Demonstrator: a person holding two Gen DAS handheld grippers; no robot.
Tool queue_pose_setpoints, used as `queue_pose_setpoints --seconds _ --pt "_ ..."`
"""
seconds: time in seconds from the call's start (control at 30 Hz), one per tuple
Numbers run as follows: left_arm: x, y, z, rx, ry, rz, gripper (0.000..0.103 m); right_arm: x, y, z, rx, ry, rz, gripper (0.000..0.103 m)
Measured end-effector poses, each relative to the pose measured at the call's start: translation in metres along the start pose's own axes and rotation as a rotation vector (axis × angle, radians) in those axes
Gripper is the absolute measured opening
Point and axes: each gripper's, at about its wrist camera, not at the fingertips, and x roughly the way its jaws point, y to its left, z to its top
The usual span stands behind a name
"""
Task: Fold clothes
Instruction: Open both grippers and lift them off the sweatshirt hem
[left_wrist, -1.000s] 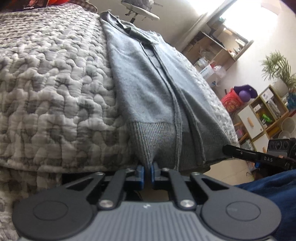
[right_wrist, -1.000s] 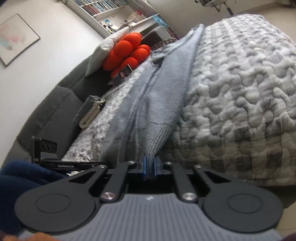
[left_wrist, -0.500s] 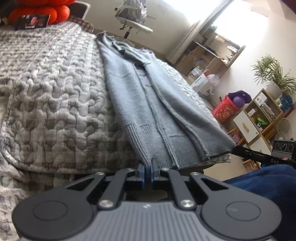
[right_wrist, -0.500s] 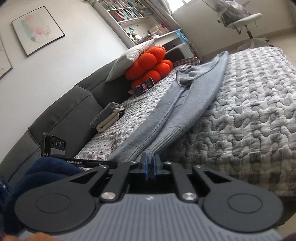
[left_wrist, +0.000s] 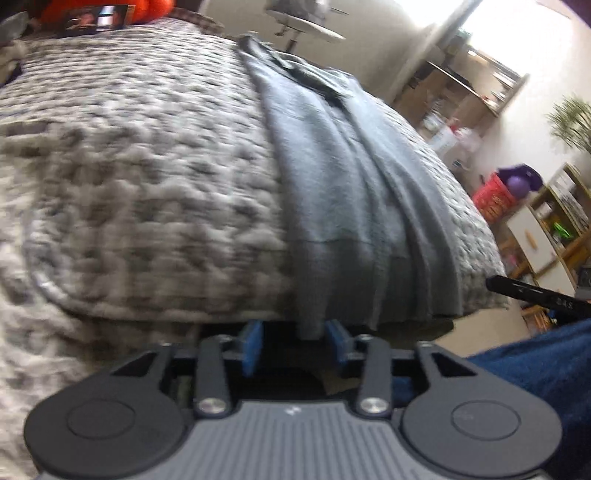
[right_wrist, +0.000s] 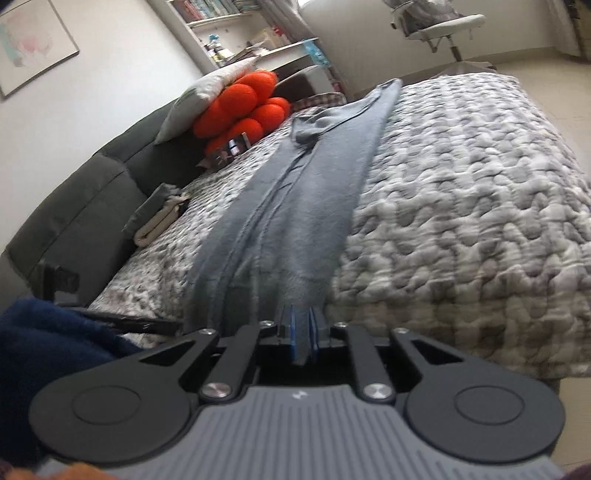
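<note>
Soft, floppy knit cardigan (left_wrist: 332, 192) is stretched along the bed (left_wrist: 147, 184) ahead of both jaws, hem pinched by the right gripper (right_wrist: 302, 339), left gripper (left_wrist: 293, 341) spread wide, so it's best grabbed at the ribbed hem corners.

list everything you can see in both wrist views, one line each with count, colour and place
cardigan: 1, grey knit, laid lengthwise on the bed, hem at the near edge
quilt: 1, grey and white, covering the bed
cushion: 1, orange, lumpy, at the head of the bed
pillow: 1, pale grey, leaning behind the cushion
folded clothes: 1 small pile, grey and cream, by the dark headboard
office chair: 1, white, beyond the bed
basket: 1, red, on the floor by the shelves
plant: 1, green, on the shelf unit
left gripper: 1, black, blue pads, open, hem between them
right gripper: 1, black, blue pads, shut on the hem
</note>
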Motion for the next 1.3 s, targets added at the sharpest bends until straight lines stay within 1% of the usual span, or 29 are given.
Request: queue_pose_setpoints --seconds 0.07,0.13,0.17,0.23,0.27,0.3,0.37,0.43,0.57,0.67,0.7,0.83,0.93,1.13,1.3 --pt "-0.005 0.004 0.006 -0.016 -0.024 0.011 0.042 0.005 -0.001 0.005 -0.004 -0.009 -0.001 0.015" --pt "-0.007 0.003 0.015 -0.009 -0.06 0.022 0.044 0.012 0.002 0.012 -0.022 -0.014 -0.011 0.015" --pt "-0.007 0.001 0.019 -0.003 -0.078 0.03 0.046 0.016 0.004 0.015 -0.036 -0.016 -0.018 0.015" --pt "-0.006 -0.006 0.028 0.014 -0.117 0.044 0.058 0.023 0.01 0.021 -0.072 -0.021 -0.029 0.015" --pt "-0.004 -0.009 0.031 0.024 -0.136 0.047 0.061 0.027 0.013 0.023 -0.09 -0.027 -0.034 0.015" --pt "-0.002 -0.013 0.034 0.034 -0.154 0.049 0.064 0.031 0.017 0.026 -0.11 -0.035 -0.039 0.015" --pt "0.005 -0.019 0.04 0.05 -0.182 0.048 0.064 0.039 0.021 0.03 -0.14 -0.044 -0.054 0.015" --pt "0.014 -0.026 0.045 0.067 -0.194 0.036 0.064 0.049 0.026 0.034 -0.176 -0.048 -0.089 0.015" --pt "0.029 -0.039 0.053 0.137 -0.212 0.032 0.064 0.069 0.032 0.04 -0.241 -0.037 -0.155 0.015" --pt "0.043 -0.051 0.061 0.199 -0.212 0.065 0.064 0.085 0.034 0.042 -0.278 -0.024 -0.207 0.015" --pt "0.047 -0.054 0.063 0.218 -0.214 0.076 0.064 0.089 0.033 0.043 -0.286 -0.021 -0.226 0.012" --pt "0.056 -0.061 0.07 0.268 -0.234 0.123 0.066 0.096 0.031 0.049 -0.294 -0.028 -0.236 0.013" --pt "0.061 -0.06 0.077 0.264 -0.236 0.151 0.067 0.1 0.03 0.054 -0.305 -0.03 -0.25 0.013" --pt "0.074 -0.053 0.089 0.253 -0.251 0.162 0.073 0.112 0.024 0.063 -0.29 -0.038 -0.262 0.013" --pt "0.084 -0.057 0.097 0.275 -0.264 0.189 0.08 0.121 0.018 0.069 -0.281 -0.058 -0.264 0.013"
